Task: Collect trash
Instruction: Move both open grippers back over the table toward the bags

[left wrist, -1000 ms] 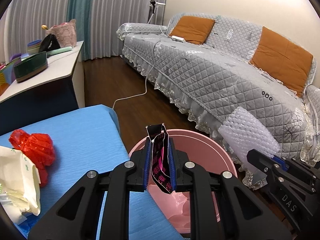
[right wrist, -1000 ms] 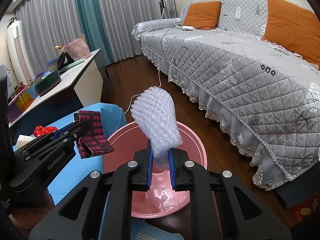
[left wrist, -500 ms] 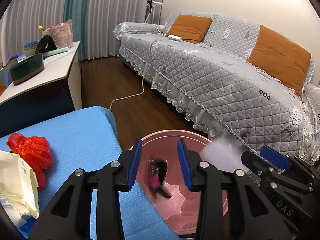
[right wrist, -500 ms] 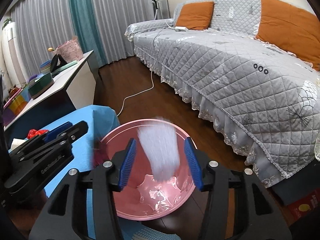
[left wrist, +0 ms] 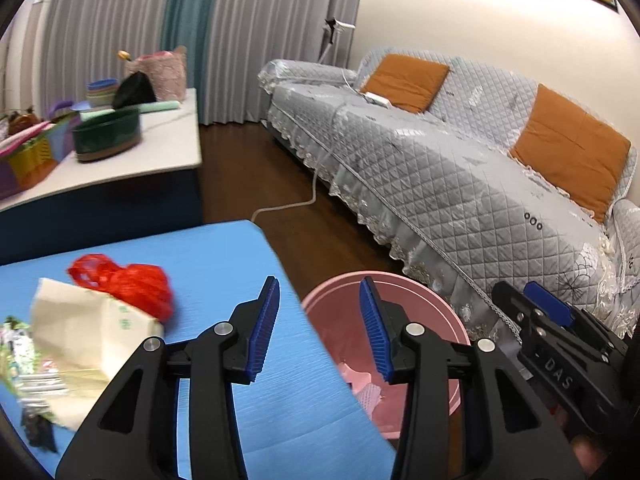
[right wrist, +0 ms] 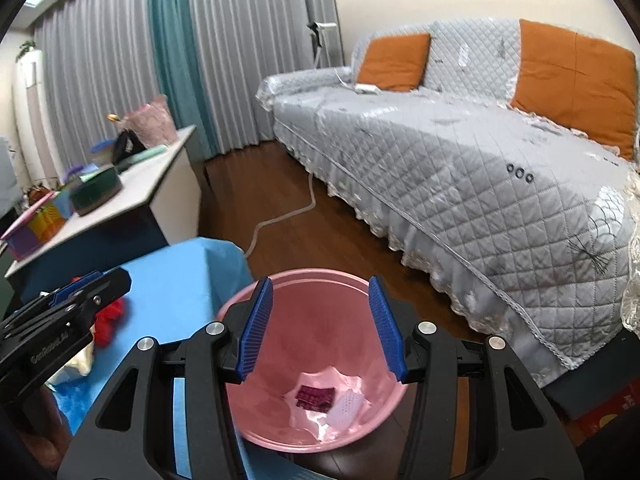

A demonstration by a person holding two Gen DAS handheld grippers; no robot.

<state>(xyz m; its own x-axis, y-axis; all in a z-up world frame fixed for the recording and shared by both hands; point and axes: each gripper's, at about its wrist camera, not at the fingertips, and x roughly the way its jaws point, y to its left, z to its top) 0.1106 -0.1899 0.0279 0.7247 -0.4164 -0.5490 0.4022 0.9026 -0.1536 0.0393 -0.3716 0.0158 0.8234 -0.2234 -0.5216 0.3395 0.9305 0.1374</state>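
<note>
A pink bin [right wrist: 316,292] stood below and between the right fingers [right wrist: 256,332], holding a dark red wrapper [right wrist: 315,397] and a pale scrap [right wrist: 349,403]. A red bag [left wrist: 128,286] and crumpled paper [left wrist: 80,332] lay left of the left fingers [left wrist: 262,328].

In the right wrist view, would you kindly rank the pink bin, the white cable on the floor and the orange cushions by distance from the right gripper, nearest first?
1. Pink bin, directly below the right gripper.
2. White cable, on the wooden floor beyond the bin.
3. Orange cushions, against the sofa back, far right.
</note>
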